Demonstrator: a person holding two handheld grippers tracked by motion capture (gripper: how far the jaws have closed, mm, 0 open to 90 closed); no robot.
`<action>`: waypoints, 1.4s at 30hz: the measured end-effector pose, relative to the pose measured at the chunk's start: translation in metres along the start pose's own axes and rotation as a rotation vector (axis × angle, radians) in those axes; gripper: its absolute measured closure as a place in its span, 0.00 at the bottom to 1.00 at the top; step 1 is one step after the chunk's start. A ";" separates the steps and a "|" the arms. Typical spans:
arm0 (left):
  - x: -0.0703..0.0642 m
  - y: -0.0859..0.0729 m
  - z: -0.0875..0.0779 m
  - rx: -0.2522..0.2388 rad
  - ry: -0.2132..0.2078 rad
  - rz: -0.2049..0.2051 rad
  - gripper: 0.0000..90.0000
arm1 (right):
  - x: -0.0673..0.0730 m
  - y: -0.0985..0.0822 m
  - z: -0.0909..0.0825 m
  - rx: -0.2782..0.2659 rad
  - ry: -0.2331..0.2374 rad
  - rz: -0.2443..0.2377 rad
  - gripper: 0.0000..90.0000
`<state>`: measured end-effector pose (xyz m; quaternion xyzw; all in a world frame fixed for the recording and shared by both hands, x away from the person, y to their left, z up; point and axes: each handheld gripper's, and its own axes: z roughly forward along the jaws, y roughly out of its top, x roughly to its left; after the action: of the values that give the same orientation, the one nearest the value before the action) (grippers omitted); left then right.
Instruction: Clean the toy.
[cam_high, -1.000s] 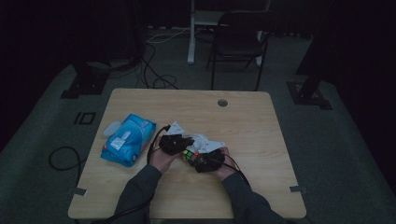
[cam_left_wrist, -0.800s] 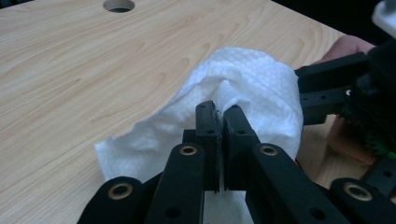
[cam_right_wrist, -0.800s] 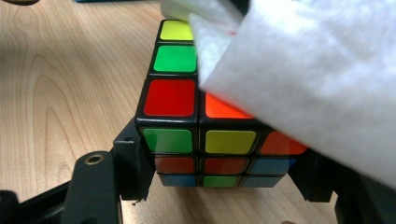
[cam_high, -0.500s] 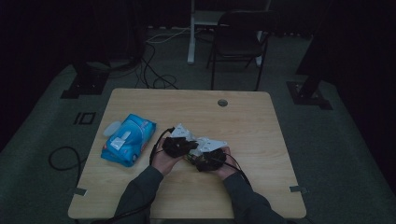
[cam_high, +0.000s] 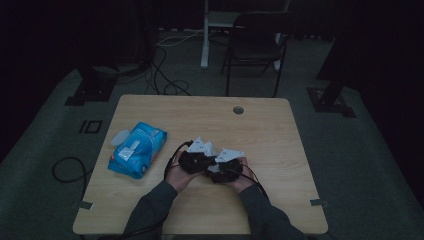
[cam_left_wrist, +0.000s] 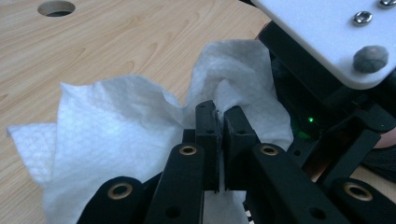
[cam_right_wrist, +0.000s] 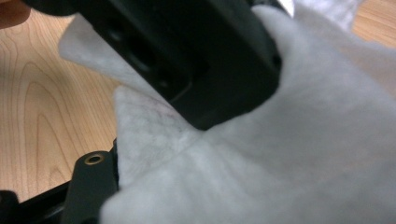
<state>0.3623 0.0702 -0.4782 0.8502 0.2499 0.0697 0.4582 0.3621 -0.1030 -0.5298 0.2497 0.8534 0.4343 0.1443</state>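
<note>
Wipe (cam_left_wrist: 107, 126), white and crumpled, is out of its pack and held between both tongs just above the middle of the bench (cam_high: 280, 135); folding or spreading it looks barely begun, since it hangs bunched. Left tongs (cam_left_wrist: 218, 122) are clamped on a pinch of it; right tongs (cam_high: 225, 172) are closed too, apparently on the wipe draped over them. Pale wood bench carries a blue pack (cam_high: 136, 150) at the left. Beyond are a dark floor, chair (cam_high: 255, 45) and cables.
</note>
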 end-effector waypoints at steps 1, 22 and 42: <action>0.000 0.000 0.000 0.001 -0.001 0.001 0.98 | 0.000 0.000 0.000 -0.001 -0.001 0.000 0.38; 0.020 -0.013 -0.031 -0.007 0.105 -0.027 0.97 | -0.003 0.001 -0.005 -0.013 -0.023 0.003 0.38; 0.035 -0.007 -0.023 -0.001 0.149 -0.061 0.97 | 0.001 0.002 -0.005 -0.027 0.008 -0.019 0.38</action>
<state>0.3816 0.1075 -0.4747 0.8344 0.3090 0.1189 0.4407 0.3591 -0.1051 -0.5254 0.2379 0.8504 0.4451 0.1485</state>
